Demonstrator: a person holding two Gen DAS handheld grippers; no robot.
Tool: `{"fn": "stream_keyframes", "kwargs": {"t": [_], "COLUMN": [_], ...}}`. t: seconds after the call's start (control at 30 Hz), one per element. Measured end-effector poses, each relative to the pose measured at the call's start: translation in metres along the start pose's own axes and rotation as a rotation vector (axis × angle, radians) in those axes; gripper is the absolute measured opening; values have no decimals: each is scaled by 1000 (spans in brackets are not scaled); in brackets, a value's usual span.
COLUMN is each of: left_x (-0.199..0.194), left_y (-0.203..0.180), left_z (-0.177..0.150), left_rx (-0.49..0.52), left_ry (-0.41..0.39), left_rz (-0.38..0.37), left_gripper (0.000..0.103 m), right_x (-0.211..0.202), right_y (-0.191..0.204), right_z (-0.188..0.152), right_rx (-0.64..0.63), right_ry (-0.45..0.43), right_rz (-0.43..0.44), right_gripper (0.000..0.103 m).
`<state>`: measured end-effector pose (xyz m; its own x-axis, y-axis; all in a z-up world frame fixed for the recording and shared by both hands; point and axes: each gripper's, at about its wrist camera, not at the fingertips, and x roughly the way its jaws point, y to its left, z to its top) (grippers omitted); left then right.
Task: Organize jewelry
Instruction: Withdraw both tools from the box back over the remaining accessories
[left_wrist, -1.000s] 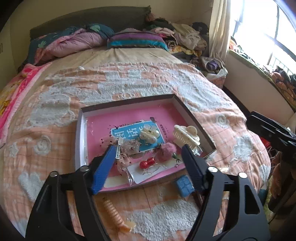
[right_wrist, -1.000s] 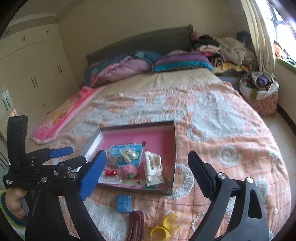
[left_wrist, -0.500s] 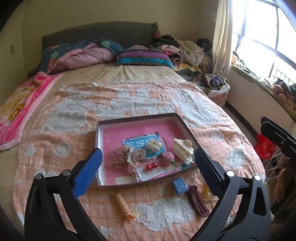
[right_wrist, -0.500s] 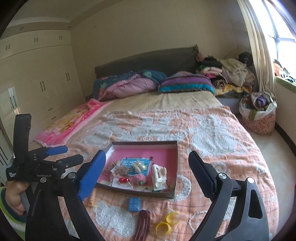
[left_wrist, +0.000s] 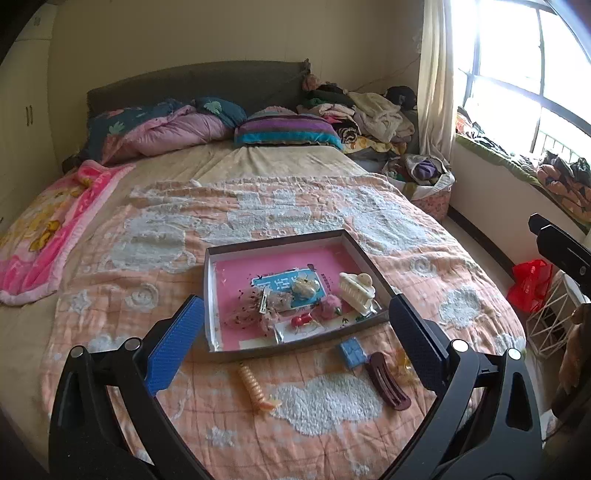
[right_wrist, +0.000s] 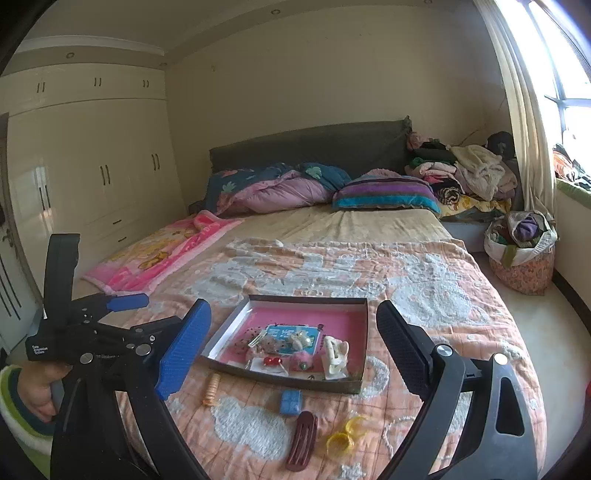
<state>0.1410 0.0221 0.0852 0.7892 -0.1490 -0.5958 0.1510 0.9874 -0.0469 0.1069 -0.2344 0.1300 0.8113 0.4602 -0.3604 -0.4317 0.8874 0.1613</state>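
while both grippers (left_wrist: 295, 350) (right_wrist: 291, 354) hang spread and empty over the bed (left_wrist: 332, 214), loose clips (left_wrist: 388, 380) lie just before the box (left_wrist: 280, 243).

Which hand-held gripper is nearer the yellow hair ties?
Right. The right hand-held gripper hangs open with the yellow hair ties low between its fingers; the left hand-held gripper is open too, off to the far side beyond the orange spiral tie.
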Motion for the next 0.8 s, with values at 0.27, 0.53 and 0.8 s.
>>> {"fn": "stream_keyframes", "kwargs": {"t": [0.27,0.53,0.8], "left_x": [-24,-32,-27], "left_y": [-1,11,21], "left_z": [-28,-56,-74], "left_rx": [-13,-58,-74], "left_ry": [0,25,57], "left_rz": [12,25,58], "left_gripper": [93,93,93], "right_x": [-19,-21,-9], "right_y": [11,19,32], "right_z": [-18,-50,-76], "right_rx": [-16,-20,-52], "right_ry": [18,82,149], "right_rz": [6,9,25], "right_gripper": [90,90,90]}}
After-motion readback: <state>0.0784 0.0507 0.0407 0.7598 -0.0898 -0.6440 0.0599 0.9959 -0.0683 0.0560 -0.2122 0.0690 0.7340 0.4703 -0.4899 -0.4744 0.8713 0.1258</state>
